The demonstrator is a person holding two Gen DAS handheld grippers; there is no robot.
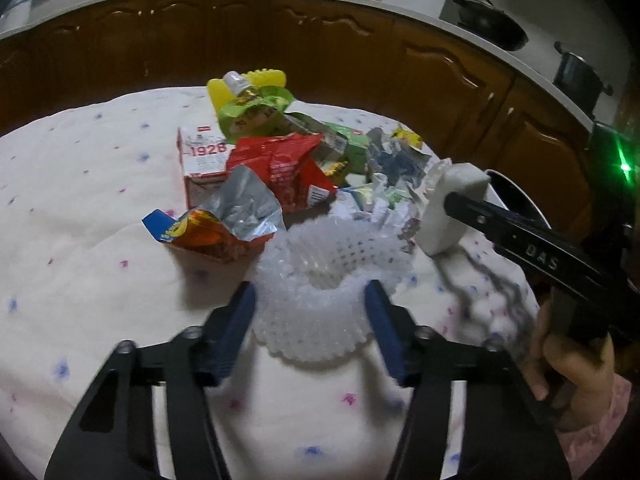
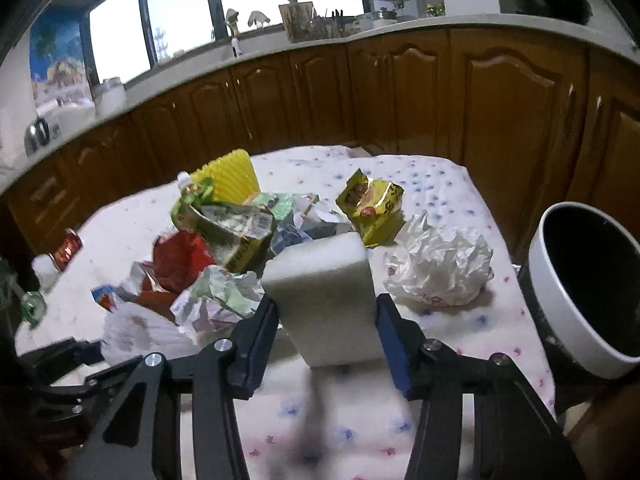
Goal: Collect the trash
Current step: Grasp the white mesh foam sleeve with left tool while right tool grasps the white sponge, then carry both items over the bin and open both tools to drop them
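Right gripper (image 2: 326, 328) carries a white rectangular foam block (image 2: 324, 296), which we have pinched across its narrow width between the blue pads, its long axis running forward and upward away from us. The round white bin with the dark inside (image 2: 560, 304) stands just to the right of this gripper, mouth tilted toward us, so we judge the next move to be a short swing rightward.

Our left gripper (image 1: 310, 312) is spread wide around a white foam mesh fruit sleeve (image 1: 316, 280); the pads flank it on both sides, and we cannot tell whether they touch it yet. It lies directly ahead, ring opening facing up.

Beyond both grippers sits the pile on the flowered white tablecloth (image 1: 80, 240): one red foil wrapper (image 1: 280, 160), one pink carton marked 1928 (image 1: 202, 164), one orange-and-silver snack bag (image 1: 216, 228), one yellow ridged plastic piece (image 2: 228, 176), one yellow snack bag (image 2: 370, 204) and one crumpled white tissue (image 2: 440, 268).
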